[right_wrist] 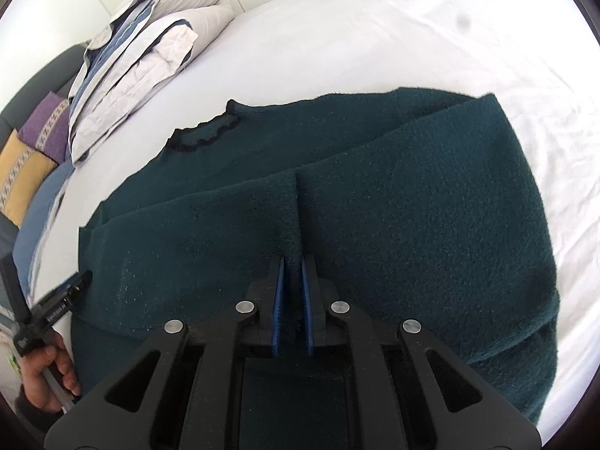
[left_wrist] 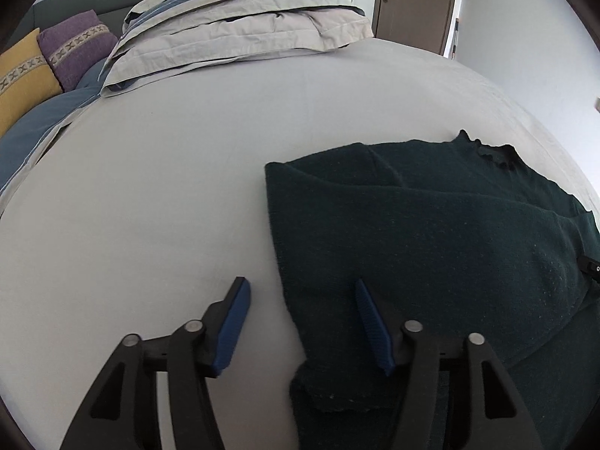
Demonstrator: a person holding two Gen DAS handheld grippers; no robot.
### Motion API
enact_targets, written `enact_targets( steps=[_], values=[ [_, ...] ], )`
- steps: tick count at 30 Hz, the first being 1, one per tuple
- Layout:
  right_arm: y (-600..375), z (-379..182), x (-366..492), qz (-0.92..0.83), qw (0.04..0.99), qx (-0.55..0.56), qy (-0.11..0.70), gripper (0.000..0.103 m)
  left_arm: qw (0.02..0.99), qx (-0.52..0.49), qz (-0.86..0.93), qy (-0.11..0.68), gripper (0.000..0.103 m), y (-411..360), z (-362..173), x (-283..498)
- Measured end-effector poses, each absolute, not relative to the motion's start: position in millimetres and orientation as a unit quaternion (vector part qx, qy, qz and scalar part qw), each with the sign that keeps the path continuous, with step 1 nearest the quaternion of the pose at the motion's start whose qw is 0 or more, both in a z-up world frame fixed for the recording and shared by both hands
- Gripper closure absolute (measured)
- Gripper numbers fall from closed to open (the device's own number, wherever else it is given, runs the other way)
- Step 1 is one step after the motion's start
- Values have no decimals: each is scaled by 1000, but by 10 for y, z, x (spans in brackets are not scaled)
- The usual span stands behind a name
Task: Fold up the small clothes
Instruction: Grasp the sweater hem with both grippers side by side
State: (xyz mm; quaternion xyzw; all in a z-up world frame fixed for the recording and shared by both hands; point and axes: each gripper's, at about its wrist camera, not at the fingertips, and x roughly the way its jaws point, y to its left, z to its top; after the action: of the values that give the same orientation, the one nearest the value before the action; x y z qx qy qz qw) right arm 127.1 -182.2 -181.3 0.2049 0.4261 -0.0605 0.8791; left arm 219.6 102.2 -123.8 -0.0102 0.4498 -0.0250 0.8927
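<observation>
Sweater (right_wrist: 337, 195) flat on bed (left_wrist: 150, 187), sleeves folded in; right gripper (right_wrist: 292, 262) clamped on pinched ridge of fabric; left gripper (left_wrist: 302, 288) spread, straddling side edge. Next, likely: close left on edge, then lift together.

The left wrist view looks forward along the left gripper (left_wrist: 302, 322) from low and close over the bed (left_wrist: 168, 187), facing the folded duvet (left_wrist: 240, 26) and a door (left_wrist: 412, 0) beyond. The right wrist view sits close above the dark green sweater (right_wrist: 375, 206), looking along the right gripper (right_wrist: 293, 300) toward the same end of the bed. Both views share the sweater (left_wrist: 431, 243), its collar, the duvet (right_wrist: 138, 60), and the yellow and purple cushions (left_wrist: 56, 60). The right view catches the left gripper (right_wrist: 71, 288) at its left edge
</observation>
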Motion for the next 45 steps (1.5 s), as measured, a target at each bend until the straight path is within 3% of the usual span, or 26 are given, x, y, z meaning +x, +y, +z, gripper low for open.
enact_targets(
  steps=[3,8,24,38,42,45],
  values=[
    [-1875,-1767,1172,-61,879,228,415,91,889,-50,-32,454,32,1160,-1143,2135],
    [-1896,-1463,581,-86,900,217,369,51,892,-90,-31,441,33,1449,-938,1557],
    [-1926,-1692,-1935,-52,886,266,376,50,823,-181,-139,520,35,1839,-1134,-527],
    [-2173,-1939,-2721,-28,867,319,383,50,784,-210,-170,559,40,1817,-1378,-842],
    [-2194,-1891,-2747,-29,867,315,386,50,776,-211,-178,568,51,1781,-1469,-873],
    [-2231,-1883,-2795,-29,865,316,388,50,774,-226,-181,564,51,1799,-1495,-828]
  ],
)
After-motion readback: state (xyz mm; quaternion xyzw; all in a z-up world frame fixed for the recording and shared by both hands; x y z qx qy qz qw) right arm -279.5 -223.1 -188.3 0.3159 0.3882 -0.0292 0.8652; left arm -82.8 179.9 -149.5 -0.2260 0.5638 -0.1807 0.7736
